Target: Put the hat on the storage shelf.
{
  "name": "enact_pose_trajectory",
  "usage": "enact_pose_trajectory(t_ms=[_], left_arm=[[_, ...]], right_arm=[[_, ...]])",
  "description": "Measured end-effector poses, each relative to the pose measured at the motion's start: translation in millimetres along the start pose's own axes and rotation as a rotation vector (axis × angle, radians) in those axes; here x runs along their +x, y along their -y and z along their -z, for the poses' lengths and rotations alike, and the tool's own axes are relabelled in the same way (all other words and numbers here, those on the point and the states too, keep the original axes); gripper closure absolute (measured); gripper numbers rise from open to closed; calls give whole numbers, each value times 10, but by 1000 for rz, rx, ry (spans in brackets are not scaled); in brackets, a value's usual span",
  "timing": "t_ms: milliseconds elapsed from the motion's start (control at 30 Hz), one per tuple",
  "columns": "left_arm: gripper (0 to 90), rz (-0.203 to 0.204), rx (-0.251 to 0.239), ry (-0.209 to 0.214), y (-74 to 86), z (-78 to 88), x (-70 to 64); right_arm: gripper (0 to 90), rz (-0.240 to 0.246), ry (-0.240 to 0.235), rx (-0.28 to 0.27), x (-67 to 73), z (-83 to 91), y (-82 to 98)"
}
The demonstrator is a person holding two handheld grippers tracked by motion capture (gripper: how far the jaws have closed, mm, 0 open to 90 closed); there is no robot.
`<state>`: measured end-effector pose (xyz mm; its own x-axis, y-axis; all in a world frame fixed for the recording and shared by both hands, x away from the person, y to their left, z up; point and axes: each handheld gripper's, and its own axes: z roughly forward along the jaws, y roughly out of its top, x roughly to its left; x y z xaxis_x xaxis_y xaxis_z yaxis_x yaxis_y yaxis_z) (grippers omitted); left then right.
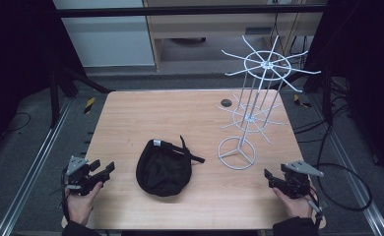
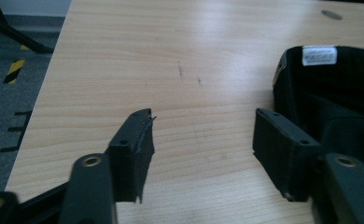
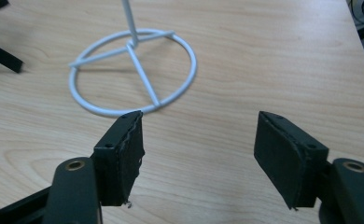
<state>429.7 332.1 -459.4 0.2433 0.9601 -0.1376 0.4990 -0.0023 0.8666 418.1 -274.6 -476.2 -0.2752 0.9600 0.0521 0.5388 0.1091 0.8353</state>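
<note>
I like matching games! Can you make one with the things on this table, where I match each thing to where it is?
Things:
1. black cap
2. white wire rack
3. left gripper
4. small dark disc

Places:
A. far part of the table, by the rack
B. near left corner, fingers apart
C. right side, standing upright
D. middle, lying upside down

Pairs: 1-D, 2-C, 3-B, 4-A

We worked in what looked like a lab or test room: a bare wooden table stood on grey carpet between metal floor rails, with loose cables and black curtains around it.
</note>
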Motion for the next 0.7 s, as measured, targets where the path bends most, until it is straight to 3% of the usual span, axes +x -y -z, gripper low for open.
enact_pose_trajectory(t_ms=[133,367,433,533,700], left_arm=[[482,-6,10,30,5,29,-83],[544,-45,48,82,14,1,-218],[558,-58,60,100,9,-12,-279],[565,-72,64,110,4,-20,-335],[564,-100,74,117,4,-45,-424]], right_arm=[[366,8,-38,-39,112,56,-40],[416,38,-123,-39,353,57,-92],[433,85,-173,-32,524,53,-128],[447,109,-221,-33,662,56,-155],[409,108,-272,-39,867,54,-216]])
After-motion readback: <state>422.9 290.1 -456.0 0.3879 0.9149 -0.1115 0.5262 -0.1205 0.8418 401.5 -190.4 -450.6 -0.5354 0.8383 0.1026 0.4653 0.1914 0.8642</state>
